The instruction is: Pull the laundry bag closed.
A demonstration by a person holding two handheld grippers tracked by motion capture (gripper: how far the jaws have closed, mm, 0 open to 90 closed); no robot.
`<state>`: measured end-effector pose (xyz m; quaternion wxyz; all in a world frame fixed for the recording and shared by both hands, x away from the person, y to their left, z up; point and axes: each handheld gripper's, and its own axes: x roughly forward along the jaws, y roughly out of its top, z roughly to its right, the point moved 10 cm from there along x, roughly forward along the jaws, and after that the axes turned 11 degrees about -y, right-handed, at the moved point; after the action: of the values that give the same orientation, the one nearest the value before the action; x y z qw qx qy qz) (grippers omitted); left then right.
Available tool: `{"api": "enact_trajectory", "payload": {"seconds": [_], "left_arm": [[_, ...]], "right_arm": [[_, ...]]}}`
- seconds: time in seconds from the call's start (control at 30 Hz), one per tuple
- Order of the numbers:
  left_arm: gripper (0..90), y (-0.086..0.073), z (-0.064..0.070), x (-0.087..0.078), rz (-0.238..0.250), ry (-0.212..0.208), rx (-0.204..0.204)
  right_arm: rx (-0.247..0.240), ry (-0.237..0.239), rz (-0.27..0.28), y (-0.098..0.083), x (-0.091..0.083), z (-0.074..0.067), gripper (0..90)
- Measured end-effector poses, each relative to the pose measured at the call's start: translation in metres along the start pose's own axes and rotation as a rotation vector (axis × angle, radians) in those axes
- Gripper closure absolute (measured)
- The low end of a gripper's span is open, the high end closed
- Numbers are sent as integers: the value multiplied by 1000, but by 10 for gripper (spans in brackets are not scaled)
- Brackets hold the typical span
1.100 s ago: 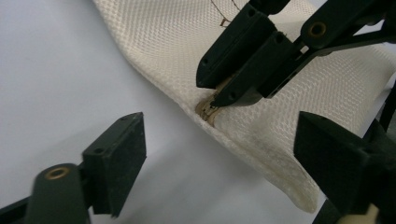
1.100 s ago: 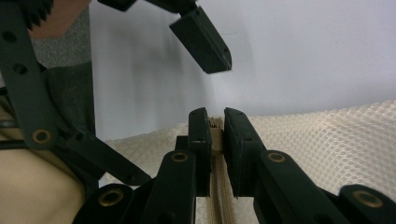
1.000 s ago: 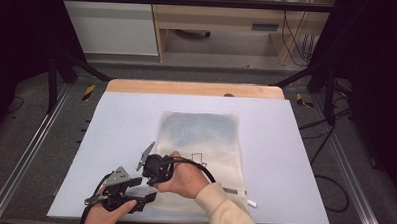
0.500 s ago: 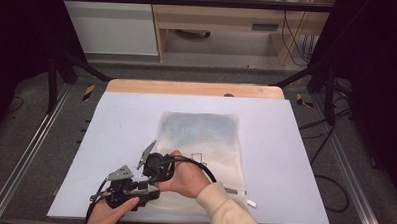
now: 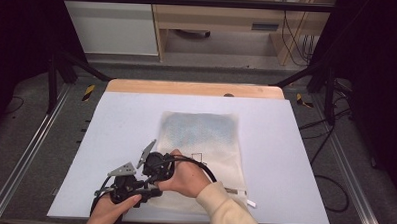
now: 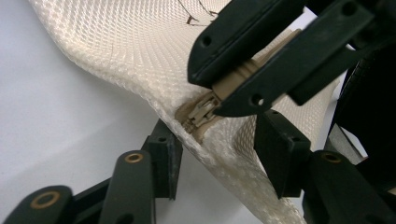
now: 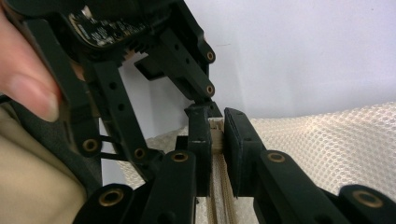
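Note:
A cream mesh bag lies flat on the white table. Both grippers meet at its near left corner. My right gripper is shut on the beige zipper at the bag's edge, and the same jaws come in from the top of the left gripper view. My left gripper is open, its jaws standing on either side of the lifted mesh edge just below the zipper's end. From above, the left gripper sits close against the right gripper.
A dark mark is printed on the bag near my right hand. A small white tag sticks out at the bag's near right corner. The table's wooden far edge and black frame legs border the work area.
My left gripper has moved right and forward, closing in on the right gripper at the bag's corner. The right gripper has stayed on the zipper.

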<state>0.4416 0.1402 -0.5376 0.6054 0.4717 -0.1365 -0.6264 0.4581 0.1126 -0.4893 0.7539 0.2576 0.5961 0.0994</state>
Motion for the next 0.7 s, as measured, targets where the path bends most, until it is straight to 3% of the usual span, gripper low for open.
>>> {"api": "enact_trajectory", "payload": {"seconds": [0.37, 0.6, 0.7], "left_arm": [[644, 0, -4, 5, -4, -29, -25], [621, -2, -5, 9, -16, -27, -24], [654, -2, -5, 10, -19, -30, -28]], "right_arm": [[-1, 0, 1, 0, 1, 0, 818], [-1, -3, 8, 0, -1, 2, 818], [-2, -6, 5, 0, -1, 2, 818]]}}
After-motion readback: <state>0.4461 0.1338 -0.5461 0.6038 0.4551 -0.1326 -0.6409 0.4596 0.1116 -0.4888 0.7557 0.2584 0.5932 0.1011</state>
